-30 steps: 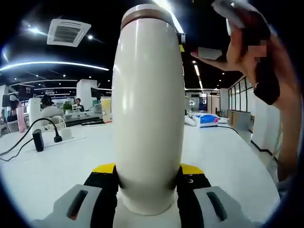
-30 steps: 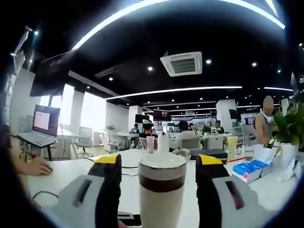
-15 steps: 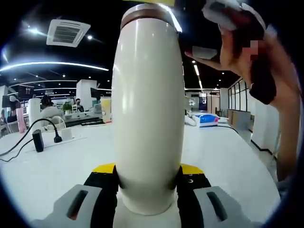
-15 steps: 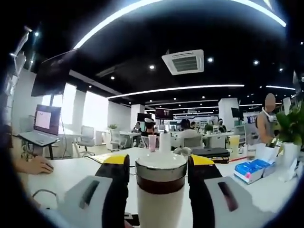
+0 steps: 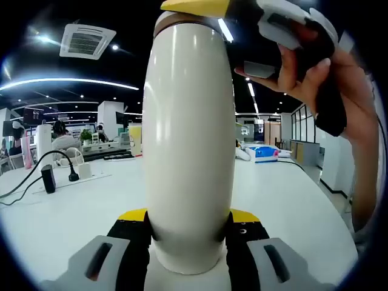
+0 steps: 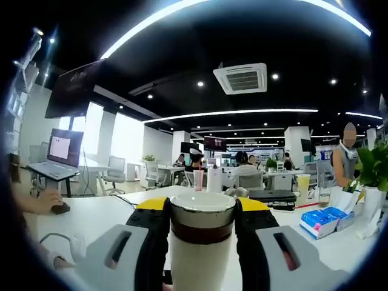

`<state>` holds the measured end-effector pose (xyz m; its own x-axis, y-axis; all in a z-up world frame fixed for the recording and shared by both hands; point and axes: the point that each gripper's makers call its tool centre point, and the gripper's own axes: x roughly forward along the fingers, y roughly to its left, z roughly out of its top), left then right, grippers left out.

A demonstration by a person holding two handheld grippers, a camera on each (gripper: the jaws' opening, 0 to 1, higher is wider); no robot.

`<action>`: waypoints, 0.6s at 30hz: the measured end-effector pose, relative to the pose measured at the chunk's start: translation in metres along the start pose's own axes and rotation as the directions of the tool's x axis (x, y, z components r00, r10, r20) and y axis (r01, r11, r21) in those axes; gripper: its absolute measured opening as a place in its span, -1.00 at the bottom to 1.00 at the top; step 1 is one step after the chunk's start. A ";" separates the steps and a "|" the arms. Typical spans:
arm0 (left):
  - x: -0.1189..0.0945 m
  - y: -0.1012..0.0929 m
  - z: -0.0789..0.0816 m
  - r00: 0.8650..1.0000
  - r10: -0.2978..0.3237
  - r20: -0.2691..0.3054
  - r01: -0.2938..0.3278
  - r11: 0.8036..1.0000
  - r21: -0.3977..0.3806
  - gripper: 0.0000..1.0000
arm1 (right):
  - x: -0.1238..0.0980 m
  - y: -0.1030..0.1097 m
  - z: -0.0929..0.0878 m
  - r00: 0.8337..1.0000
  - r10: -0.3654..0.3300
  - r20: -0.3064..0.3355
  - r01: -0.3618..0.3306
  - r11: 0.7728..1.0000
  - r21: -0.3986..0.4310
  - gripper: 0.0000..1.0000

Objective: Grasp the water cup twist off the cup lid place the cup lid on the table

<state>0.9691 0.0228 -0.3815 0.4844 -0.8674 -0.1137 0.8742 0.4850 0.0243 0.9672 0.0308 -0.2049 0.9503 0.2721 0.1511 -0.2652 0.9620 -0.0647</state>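
Left gripper view, L to R: black cable w/ plug lies on the white counter at far left, a white box just beside it. The cream water cup stands upright mid-frame, blocking most of the room behind. The left gripper has its jaws closed on the cup's base, yellow-tipped pads touching both sides. At upper R a hand holds the right gripper over the cup top.

Right gripper view: laptop on a desk far L, a hand on a mouse near it. Jaws pressed against the cup lid, cream top w/ dark brown band. Blue packs lie at R. No readable writing.
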 end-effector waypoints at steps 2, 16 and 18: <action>0.000 0.000 0.000 1.000 0.000 0.000 0.000 1.000 0.001 -0.01 | 0.000 0.000 0.000 1.000 0.023 -0.007 -0.023 1.000 0.006 -0.10; 0.000 0.000 -0.001 1.000 0.000 0.000 0.000 1.000 0.006 -0.01 | 0.000 0.002 -0.001 0.994 0.106 -0.022 -0.106 0.994 0.013 -0.11; 0.000 0.000 -0.001 1.000 0.000 0.000 0.000 1.000 0.006 -0.01 | 0.001 0.002 -0.001 0.992 0.124 -0.022 -0.123 0.992 0.018 -0.11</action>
<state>0.9690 0.0225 -0.3825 0.4847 -0.8672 -0.1138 0.8742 0.4846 0.0301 0.9676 0.0327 -0.2064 0.9135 0.3886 0.1202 -0.3834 0.9213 -0.0650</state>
